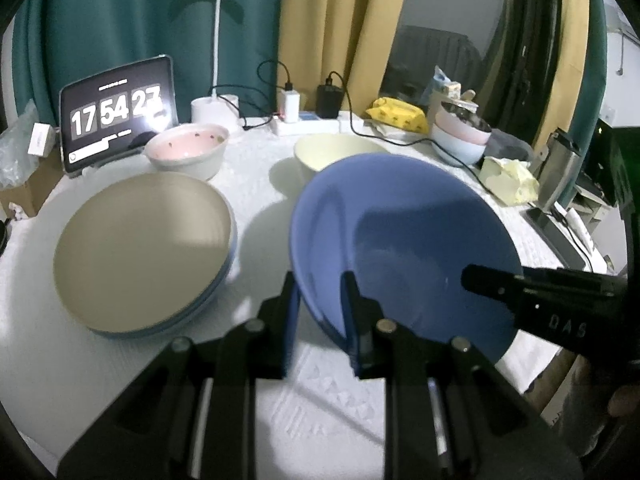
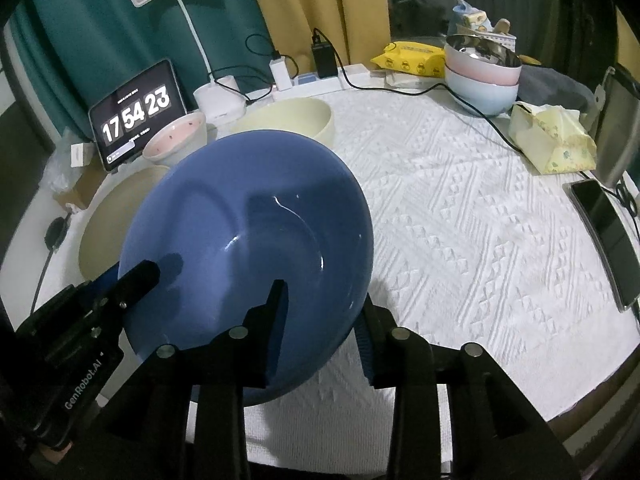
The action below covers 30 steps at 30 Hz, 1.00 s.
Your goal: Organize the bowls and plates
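Observation:
A blue plate (image 1: 400,240) is held tilted above the table between both grippers; it also shows in the right wrist view (image 2: 248,248). My left gripper (image 1: 320,304) is shut on its near left rim. My right gripper (image 2: 320,312) is shut on its near right rim and shows in the left wrist view (image 1: 520,292). A beige plate (image 1: 140,248) lies on a light blue plate at the left. A pink bowl (image 1: 186,150) and a cream bowl (image 1: 332,152) stand behind. Stacked pink and blue bowls (image 2: 482,80) stand at the back right.
A tablet clock (image 1: 116,116), a white lamp (image 1: 218,40), a power strip with chargers (image 1: 304,120), a yellow wipes pack (image 2: 412,60), a tissue pack (image 2: 552,144) and a phone (image 2: 608,236) ring the white patterned tablecloth (image 2: 460,240).

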Motion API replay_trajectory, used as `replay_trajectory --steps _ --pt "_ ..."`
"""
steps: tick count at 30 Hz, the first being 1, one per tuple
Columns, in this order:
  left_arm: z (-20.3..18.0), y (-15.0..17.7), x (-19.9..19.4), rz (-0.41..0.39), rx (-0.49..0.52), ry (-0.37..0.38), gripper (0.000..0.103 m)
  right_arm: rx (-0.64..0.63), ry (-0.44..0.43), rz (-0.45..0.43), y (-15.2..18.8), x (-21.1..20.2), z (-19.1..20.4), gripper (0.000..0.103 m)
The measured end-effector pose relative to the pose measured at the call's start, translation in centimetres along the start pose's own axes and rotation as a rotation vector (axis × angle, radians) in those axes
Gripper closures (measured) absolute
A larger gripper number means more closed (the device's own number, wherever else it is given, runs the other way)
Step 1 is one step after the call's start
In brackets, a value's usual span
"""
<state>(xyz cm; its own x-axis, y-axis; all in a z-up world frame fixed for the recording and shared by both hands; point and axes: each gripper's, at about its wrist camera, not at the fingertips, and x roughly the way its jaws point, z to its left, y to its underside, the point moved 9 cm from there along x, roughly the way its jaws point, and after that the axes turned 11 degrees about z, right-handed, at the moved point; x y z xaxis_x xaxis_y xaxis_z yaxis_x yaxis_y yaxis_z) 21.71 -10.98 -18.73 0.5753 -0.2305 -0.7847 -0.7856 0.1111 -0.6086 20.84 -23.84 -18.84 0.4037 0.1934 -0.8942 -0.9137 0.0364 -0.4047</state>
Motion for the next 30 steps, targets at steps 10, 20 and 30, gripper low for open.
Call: replay_trajectory --steps 10,20,30 --pt "-0.1 0.5 0.1 0.027 0.006 0.015 0.082 0.003 -0.005 0.007 0.3 -0.4 0.0 0.067" --pt "0.0 0.8 0.4 0.043 0.008 0.021 0.08 -0.023 -0.005 0.013 0.2 0.0 -0.2 0.064" --pt "0.3 -0.3 -0.6 0.021 0.002 0.022 0.077 -0.004 0.008 -0.031 -1.5 -1.1 -2.0 0.056"
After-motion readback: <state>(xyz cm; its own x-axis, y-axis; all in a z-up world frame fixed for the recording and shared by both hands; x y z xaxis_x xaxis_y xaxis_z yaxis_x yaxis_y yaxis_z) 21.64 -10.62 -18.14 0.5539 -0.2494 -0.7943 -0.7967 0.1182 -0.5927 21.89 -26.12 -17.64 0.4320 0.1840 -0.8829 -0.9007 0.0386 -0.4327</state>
